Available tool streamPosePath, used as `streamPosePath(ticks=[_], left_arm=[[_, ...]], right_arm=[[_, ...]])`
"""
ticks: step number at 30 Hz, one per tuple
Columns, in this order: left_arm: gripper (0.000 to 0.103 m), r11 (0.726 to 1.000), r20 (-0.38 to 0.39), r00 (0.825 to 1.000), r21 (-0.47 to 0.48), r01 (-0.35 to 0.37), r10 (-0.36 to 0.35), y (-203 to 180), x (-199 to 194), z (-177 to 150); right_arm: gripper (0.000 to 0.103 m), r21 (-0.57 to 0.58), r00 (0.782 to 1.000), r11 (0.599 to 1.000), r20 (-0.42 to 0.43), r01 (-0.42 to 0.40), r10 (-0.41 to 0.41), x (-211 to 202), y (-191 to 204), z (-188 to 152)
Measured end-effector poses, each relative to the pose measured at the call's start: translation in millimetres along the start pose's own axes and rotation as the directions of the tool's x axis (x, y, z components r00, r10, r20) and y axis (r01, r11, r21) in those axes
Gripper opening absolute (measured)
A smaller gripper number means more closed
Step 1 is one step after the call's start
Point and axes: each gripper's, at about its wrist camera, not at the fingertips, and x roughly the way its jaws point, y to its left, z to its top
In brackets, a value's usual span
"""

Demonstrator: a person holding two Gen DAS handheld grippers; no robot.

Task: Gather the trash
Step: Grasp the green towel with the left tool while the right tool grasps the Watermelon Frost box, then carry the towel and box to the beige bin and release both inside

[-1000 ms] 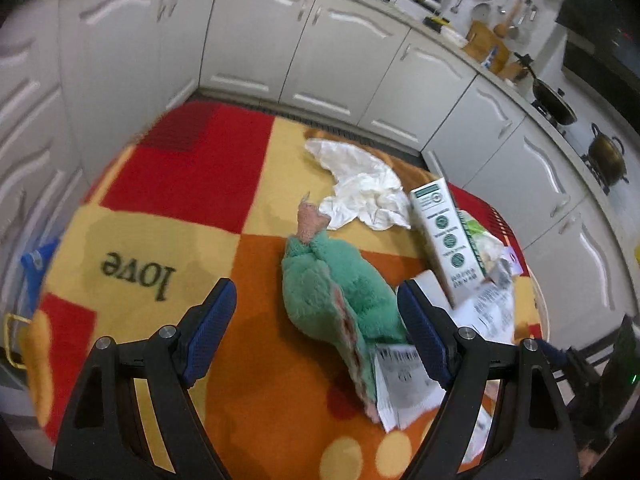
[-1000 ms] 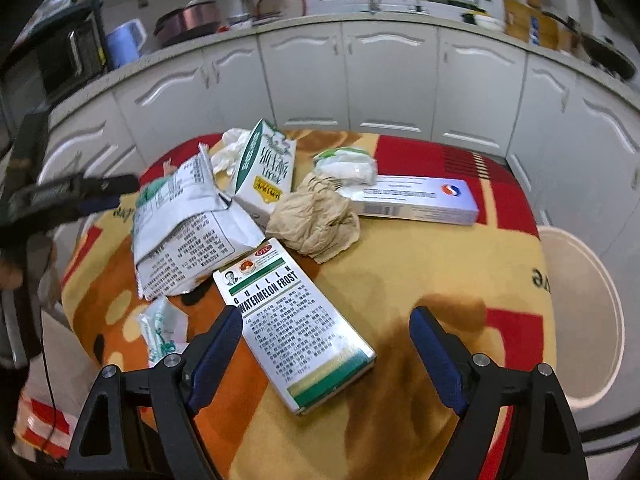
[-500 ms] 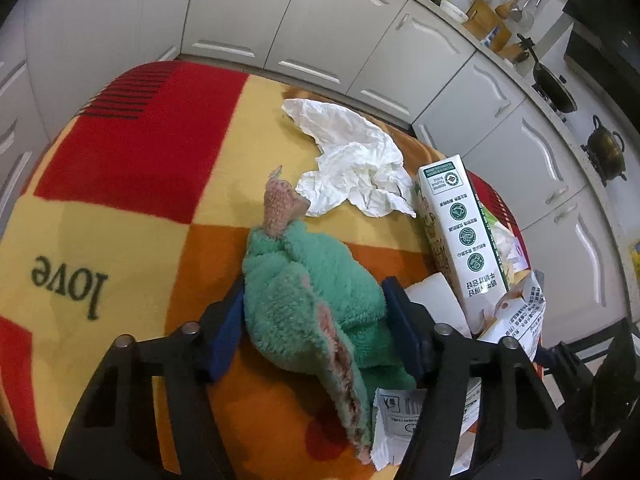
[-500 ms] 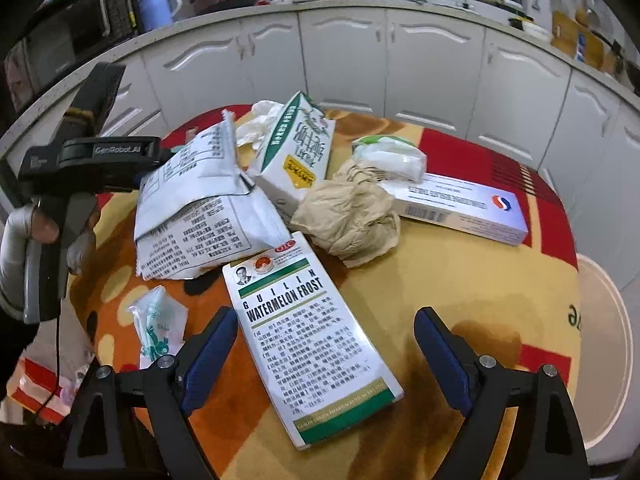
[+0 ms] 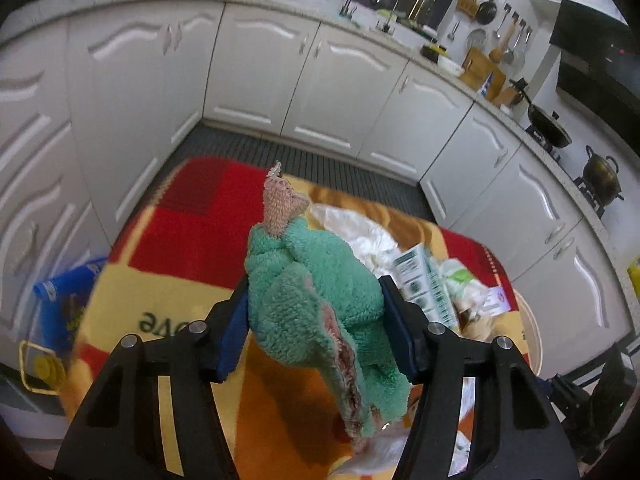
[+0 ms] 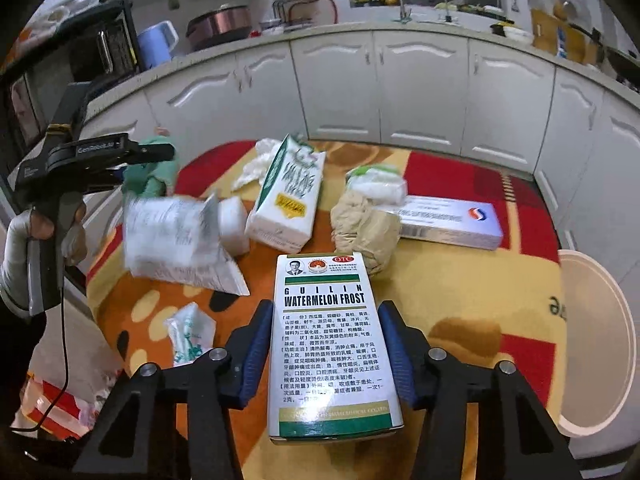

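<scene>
Trash litters the table (image 6: 460,292): a carton (image 6: 288,200), crumpled paper (image 6: 364,224), a long box (image 6: 448,220), wrappers. Little looks collected yet. Left gripper (image 5: 314,312) is closed on a green cloth (image 5: 316,292), lifted above the table. Right gripper (image 6: 326,344) straddles a medicine box (image 6: 330,344) lying flat, its fingers (image 6: 256,344) close beside both edges; contact cannot be told.

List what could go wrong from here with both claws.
1. The left claw pinches the green towel by its bunched middle; its tail hangs low and could drag the paper scraps below it.
2. The right claw straddles the Watermelon Frost box, whose near end overhangs the table edge; a glancing close might tip it off.
</scene>
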Motion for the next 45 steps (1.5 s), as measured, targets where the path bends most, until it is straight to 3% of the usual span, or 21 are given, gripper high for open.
streamPosePath(ticks=[7,10,12,14,21,29,36,45], left_arm=[[0.059,1.000,0.040,0.999,0.030,0.005,-0.006,-9.1,-27.9,1.3],[0.059,0.998,0.044,0.999,0.053,0.021,-0.023,-17.3,-36.6,-2.2],[0.059,0.997,0.044,0.998,0.067,0.035,-0.038,-24.8,-40.9,-4.7],[0.059,0.995,0.042,0.998,0.084,0.050,-0.054,-32.6,-43.9,-7.6],[0.059,0.982,0.031,0.995,0.164,0.090,-0.097,-75.4,-47.5,-16.2],[0.059,0.959,0.002,0.990,0.250,0.136,-0.141,-128.8,-41.9,-24.6],[0.059,0.935,-0.016,0.988,0.320,0.149,-0.152,-174.4,-34.3,-32.3],[0.059,0.891,-0.058,0.982,0.414,0.186,-0.179,-239.2,-17.7,-43.9]], right_arm=[[0.051,-0.039,0.995,0.998,-0.086,0.051,-0.054,12.5,7.6,-18.0],[0.058,-0.073,0.985,0.993,-0.143,0.091,-0.101,21.2,13.1,-23.5],[0.059,-0.083,0.985,0.992,-0.135,0.097,-0.107,22.2,14.1,-25.4],[0.050,-0.059,0.987,0.994,-0.129,0.093,-0.100,23.3,10.8,-26.2],[0.050,-0.004,0.994,0.994,0.007,0.108,-0.108,-14.3,0.9,-19.3],[0.050,0.059,0.980,0.989,0.140,0.135,-0.142,-63.4,-12.4,-2.1],[0.050,0.119,0.963,0.980,0.202,0.158,-0.180,-89.7,-34.7,5.2],[0.050,0.197,0.941,0.956,0.217,0.218,-0.259,-117.7,-72.1,-5.5]])
